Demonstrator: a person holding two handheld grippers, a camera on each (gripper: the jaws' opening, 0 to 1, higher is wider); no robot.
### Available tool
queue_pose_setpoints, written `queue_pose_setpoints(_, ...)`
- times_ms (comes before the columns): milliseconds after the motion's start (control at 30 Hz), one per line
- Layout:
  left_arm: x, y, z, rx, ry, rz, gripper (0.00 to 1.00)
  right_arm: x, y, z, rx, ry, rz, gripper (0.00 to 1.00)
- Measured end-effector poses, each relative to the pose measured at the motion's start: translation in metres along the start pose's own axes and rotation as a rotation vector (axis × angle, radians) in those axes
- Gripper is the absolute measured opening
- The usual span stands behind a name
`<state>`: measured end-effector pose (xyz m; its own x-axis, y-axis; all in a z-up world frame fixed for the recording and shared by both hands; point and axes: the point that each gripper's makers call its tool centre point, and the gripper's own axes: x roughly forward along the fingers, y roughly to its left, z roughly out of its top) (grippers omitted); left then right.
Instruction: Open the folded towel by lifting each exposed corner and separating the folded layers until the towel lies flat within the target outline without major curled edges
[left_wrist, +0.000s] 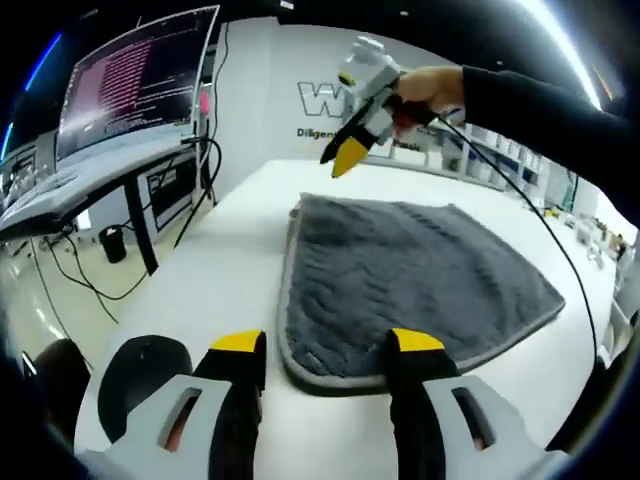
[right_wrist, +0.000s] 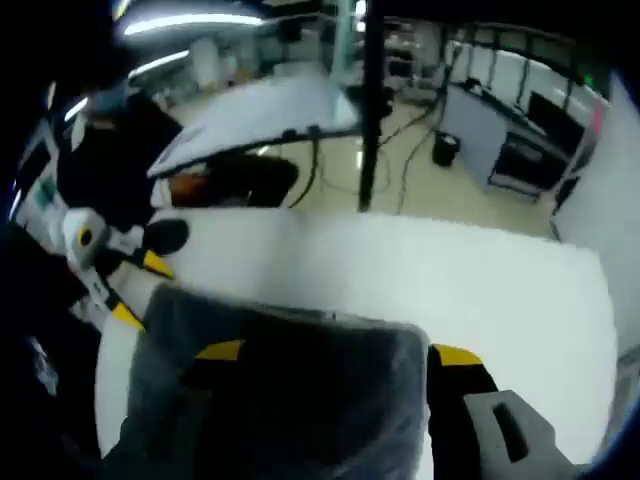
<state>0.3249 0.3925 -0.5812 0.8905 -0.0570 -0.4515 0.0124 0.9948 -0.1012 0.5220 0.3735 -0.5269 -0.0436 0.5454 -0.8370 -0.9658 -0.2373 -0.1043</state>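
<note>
A grey towel (left_wrist: 420, 290) lies on a white table (left_wrist: 210, 290), folded so that a doubled, pale-trimmed edge runs along its near side and curves up its left side; its far edge lies toward the far edge of the table and its right corner reaches toward the table's right edge. In the left gripper view the left gripper (left_wrist: 328, 350) stands at the near edge of the towel with its yellow-tipped jaws wide apart and nothing between them; the right-hand jaw overlaps the towel's near fold, though whether it touches the cloth cannot be told, and the left-hand jaw is over bare table just beside the fold. Above the towel's far left corner the right gripper (left_wrist: 345, 158) hangs in the air, held by a hand (left_wrist: 432, 88) in a dark sleeve (left_wrist: 545, 110), its yellow tips pointing down and seemingly close together, clear of the cloth. In the right gripper view, which is blurred, the right gripper (right_wrist: 330, 352) looks down with its jaws spread wide and the grey towel (right_wrist: 290, 390) below and between them; the picture is too soft to say whether it is open with certainty, but nothing appears pinched. The left gripper (right_wrist: 135, 290) shows at that view's left edge by the towel's border. A monitor (left_wrist: 135, 75) stands on a desk beyond the table's left edge.
</note>
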Motion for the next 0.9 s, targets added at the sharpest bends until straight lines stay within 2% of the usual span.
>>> queue_pose_setpoints(133,-0.004,-0.005,0.001,-0.026,0.017,-0.008,0.52,-0.006,0.021,-0.006,-0.172,0.037,0.053,0.71)
queue_pose_setpoints(200,-0.007,-0.007,0.002,-0.043,0.016,-0.01,0.53,-0.006,0.014,-0.01,-0.25,0.06,0.054,0.71)
queue_pose_setpoints(267,-0.009,-0.011,0.001,-0.046,0.026,-0.012,0.57,-0.009,0.019,-0.02,-0.332,0.113,0.07,0.71)
queue_pose_setpoints(367,-0.012,-0.015,-0.008,-0.016,0.075,-0.011,0.63,-0.015,0.017,-0.03,-0.434,0.174,0.075,0.71)
queue_pose_setpoints(533,-0.017,-0.009,-0.007,0.029,0.112,0.017,0.79,-0.029,0.004,-0.034,-0.529,0.21,0.077,0.77)
queue_pose_setpoints(567,-0.019,-0.009,-0.005,0.04,0.119,0.016,0.81,-0.036,0.001,-0.037,-0.554,0.246,0.084,0.8)
queue_pose_setpoints(667,-0.022,-0.01,0.003,0.037,0.121,0.001,0.88,-0.052,-0.006,-0.034,-0.612,0.259,0.072,0.92)
queue_pose_setpoints(733,-0.019,-0.011,0.012,0.035,0.11,-0.002,0.92,-0.059,-0.012,-0.029,-0.629,0.257,0.056,0.92)
queue_pose_setpoints(900,-0.011,-0.012,0.028,0.036,0.119,-0.003,0.9,-0.072,-0.041,-0.02,-0.722,0.317,-0.016,0.93)
